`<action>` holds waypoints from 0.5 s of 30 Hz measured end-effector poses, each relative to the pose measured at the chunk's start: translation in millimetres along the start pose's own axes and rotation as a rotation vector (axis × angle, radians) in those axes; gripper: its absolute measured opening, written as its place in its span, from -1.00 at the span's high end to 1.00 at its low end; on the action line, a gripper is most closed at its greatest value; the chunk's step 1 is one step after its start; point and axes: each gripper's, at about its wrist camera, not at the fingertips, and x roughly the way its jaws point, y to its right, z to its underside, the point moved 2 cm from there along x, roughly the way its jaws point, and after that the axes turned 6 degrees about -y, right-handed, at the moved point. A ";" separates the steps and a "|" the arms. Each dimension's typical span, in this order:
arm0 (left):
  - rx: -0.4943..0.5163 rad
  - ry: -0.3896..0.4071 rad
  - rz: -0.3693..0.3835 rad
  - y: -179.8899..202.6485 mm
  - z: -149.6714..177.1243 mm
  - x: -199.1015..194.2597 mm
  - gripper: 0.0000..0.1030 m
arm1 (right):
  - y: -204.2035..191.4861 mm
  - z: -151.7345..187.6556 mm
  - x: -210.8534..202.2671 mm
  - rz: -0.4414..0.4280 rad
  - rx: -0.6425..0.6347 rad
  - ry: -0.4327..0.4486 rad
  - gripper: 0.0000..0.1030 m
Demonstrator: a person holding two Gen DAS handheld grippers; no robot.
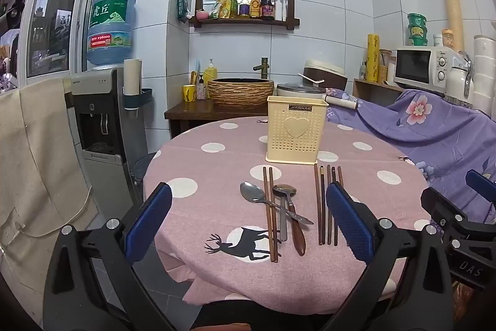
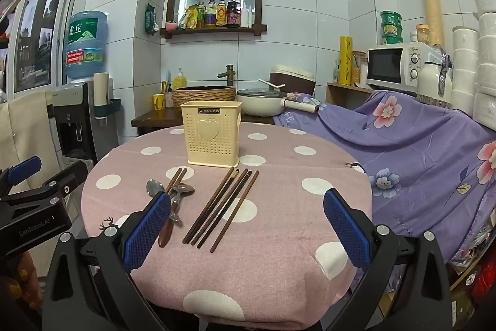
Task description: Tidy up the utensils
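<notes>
On the near half of the pink tabletop point(image 1: 198, 176) I hold both tongs, left point(image 1: 248, 221) and right point(image 2: 246, 225), spread apart and empty short of the spoons point(image 1: 252, 193) and chopsticks point(image 2: 221, 205), which lie flat before the far cream holder point(image 1: 296, 131), probably awaiting sorting.

Left gripper point(image 1: 248, 219) gapes above spoons point(image 1: 254, 193) and chopsticks point(image 1: 327, 203).
</notes>
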 end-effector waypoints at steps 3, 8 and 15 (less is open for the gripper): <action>0.007 -0.005 -0.003 0.3 0.4 -0.5 -0.91 | 0.0 0.2 0.2 -0.002 0.003 -0.006 -0.88; 0.018 -0.006 -0.007 0.3 0.7 -4.0 -0.91 | -0.2 0.4 -0.4 0.000 0.001 -0.002 -0.88; 0.004 -0.011 -0.006 -3.6 -1.9 -3.9 -0.91 | 0.6 0.7 0.3 0.002 0.004 -0.005 -0.88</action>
